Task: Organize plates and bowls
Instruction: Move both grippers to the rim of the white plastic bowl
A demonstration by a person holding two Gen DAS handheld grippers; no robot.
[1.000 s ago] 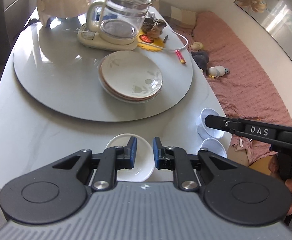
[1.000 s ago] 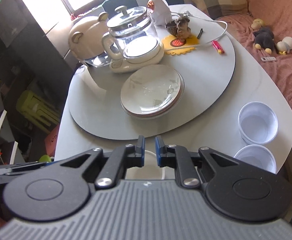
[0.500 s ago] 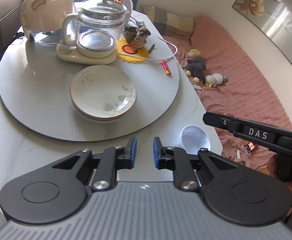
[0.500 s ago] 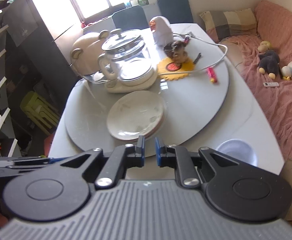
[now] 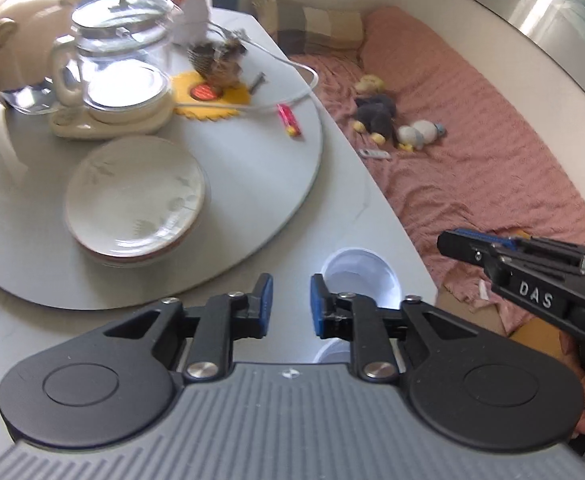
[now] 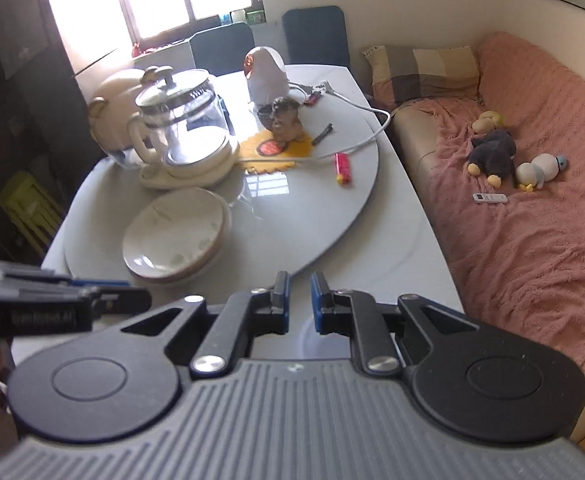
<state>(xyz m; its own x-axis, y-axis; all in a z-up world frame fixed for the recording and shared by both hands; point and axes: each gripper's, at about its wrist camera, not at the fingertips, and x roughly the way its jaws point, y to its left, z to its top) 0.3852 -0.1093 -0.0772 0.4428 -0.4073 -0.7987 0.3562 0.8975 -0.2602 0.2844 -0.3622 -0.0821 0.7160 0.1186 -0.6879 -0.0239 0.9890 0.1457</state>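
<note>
1. Since a second ago both hand-held tools have slid along the table edge toward the sofa side; the small white dish that lay under the left gripper [image 5: 288, 304] is out of view, and the stack of plates [image 5: 134, 196] now sits at 10 o'clock in the left wrist view.
2. Left gripper: its blue-padded jaws have just been opening and stand spread with nothing between them; bare tabletop shows in the gap.
3. Just past its right finger, at 1 o'clock, sits a round white bowl [image 5: 359, 280] of thin, smooth, translucent plastic, near the table's curved edge. A second white rim [image 5: 326, 354] shows under the fingers, mostly hidden.
4. Right gripper [image 6: 300, 304]: matte black fingers with blue pads, drawn almost together with only a thin slit between them, pinching nothing.
5. In the left wrist view the right gripper reaches in from 3 o'clock over the pink textured blanket [image 5: 492, 128].
6. The plates are glossy cream ceramic, shallow and round, with a faint leaf print and a brownish rim; they rest on the smooth grey turntable [image 5: 276, 184].
7. Beyond the plates, at 11 o'clock, stands a clear glass kettle [image 6: 180, 120] on a cream base.
8. The table [image 6: 408, 240] is pale polished stone with a rounded edge.
</note>
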